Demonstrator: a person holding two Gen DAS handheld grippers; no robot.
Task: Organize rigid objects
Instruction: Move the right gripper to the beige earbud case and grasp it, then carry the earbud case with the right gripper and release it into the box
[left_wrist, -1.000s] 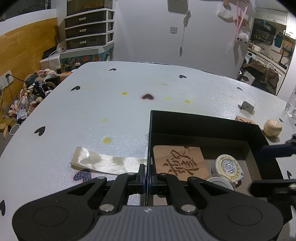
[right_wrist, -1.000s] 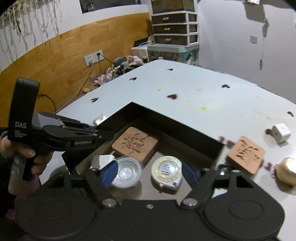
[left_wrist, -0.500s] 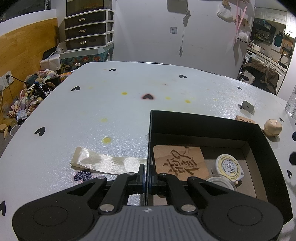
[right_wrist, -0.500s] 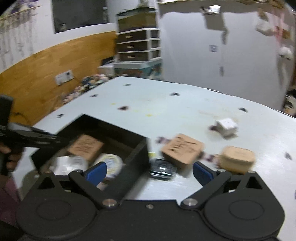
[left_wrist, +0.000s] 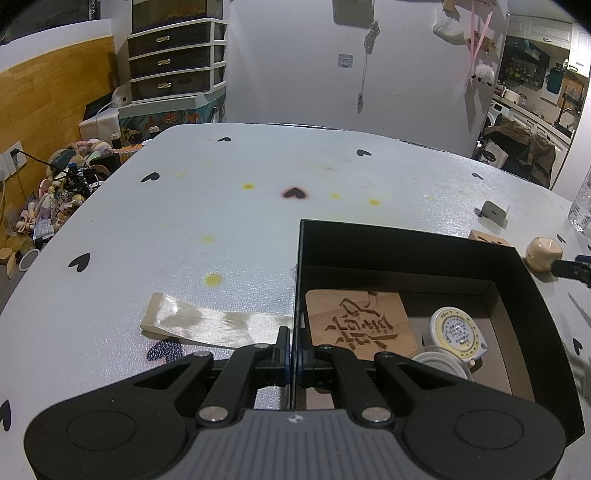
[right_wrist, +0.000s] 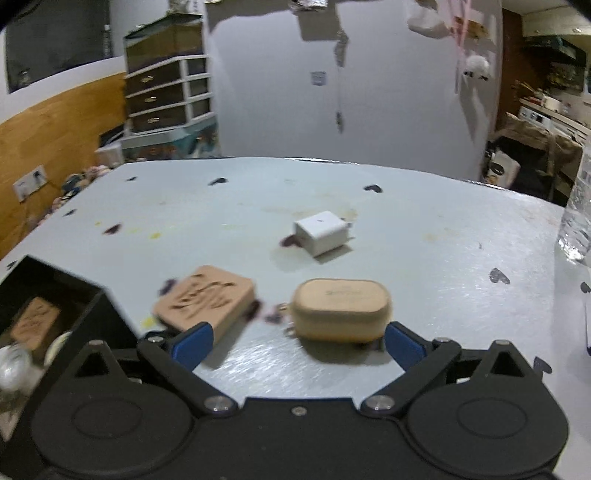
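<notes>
Two grippers: left gripper (left_wrist: 293, 345) clamped on box (left_wrist: 406, 240) wall, right gripper (right_wrist: 297, 341) spread wide near case (right_wrist: 341, 308); wood block (right_wrist: 205, 301) alongside risks getting knocked.

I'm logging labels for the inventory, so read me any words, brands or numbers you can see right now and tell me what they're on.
None can be read for certain.
Wooden coaster in the black box: carved characters, too stylised to read.
Tape measure: ring of small print on its face, too small.
Beige case: faint line on its lid, blurred.
Wooden coaster on the table: carving, blurred.
White cube: only a small dark mark.
</notes>
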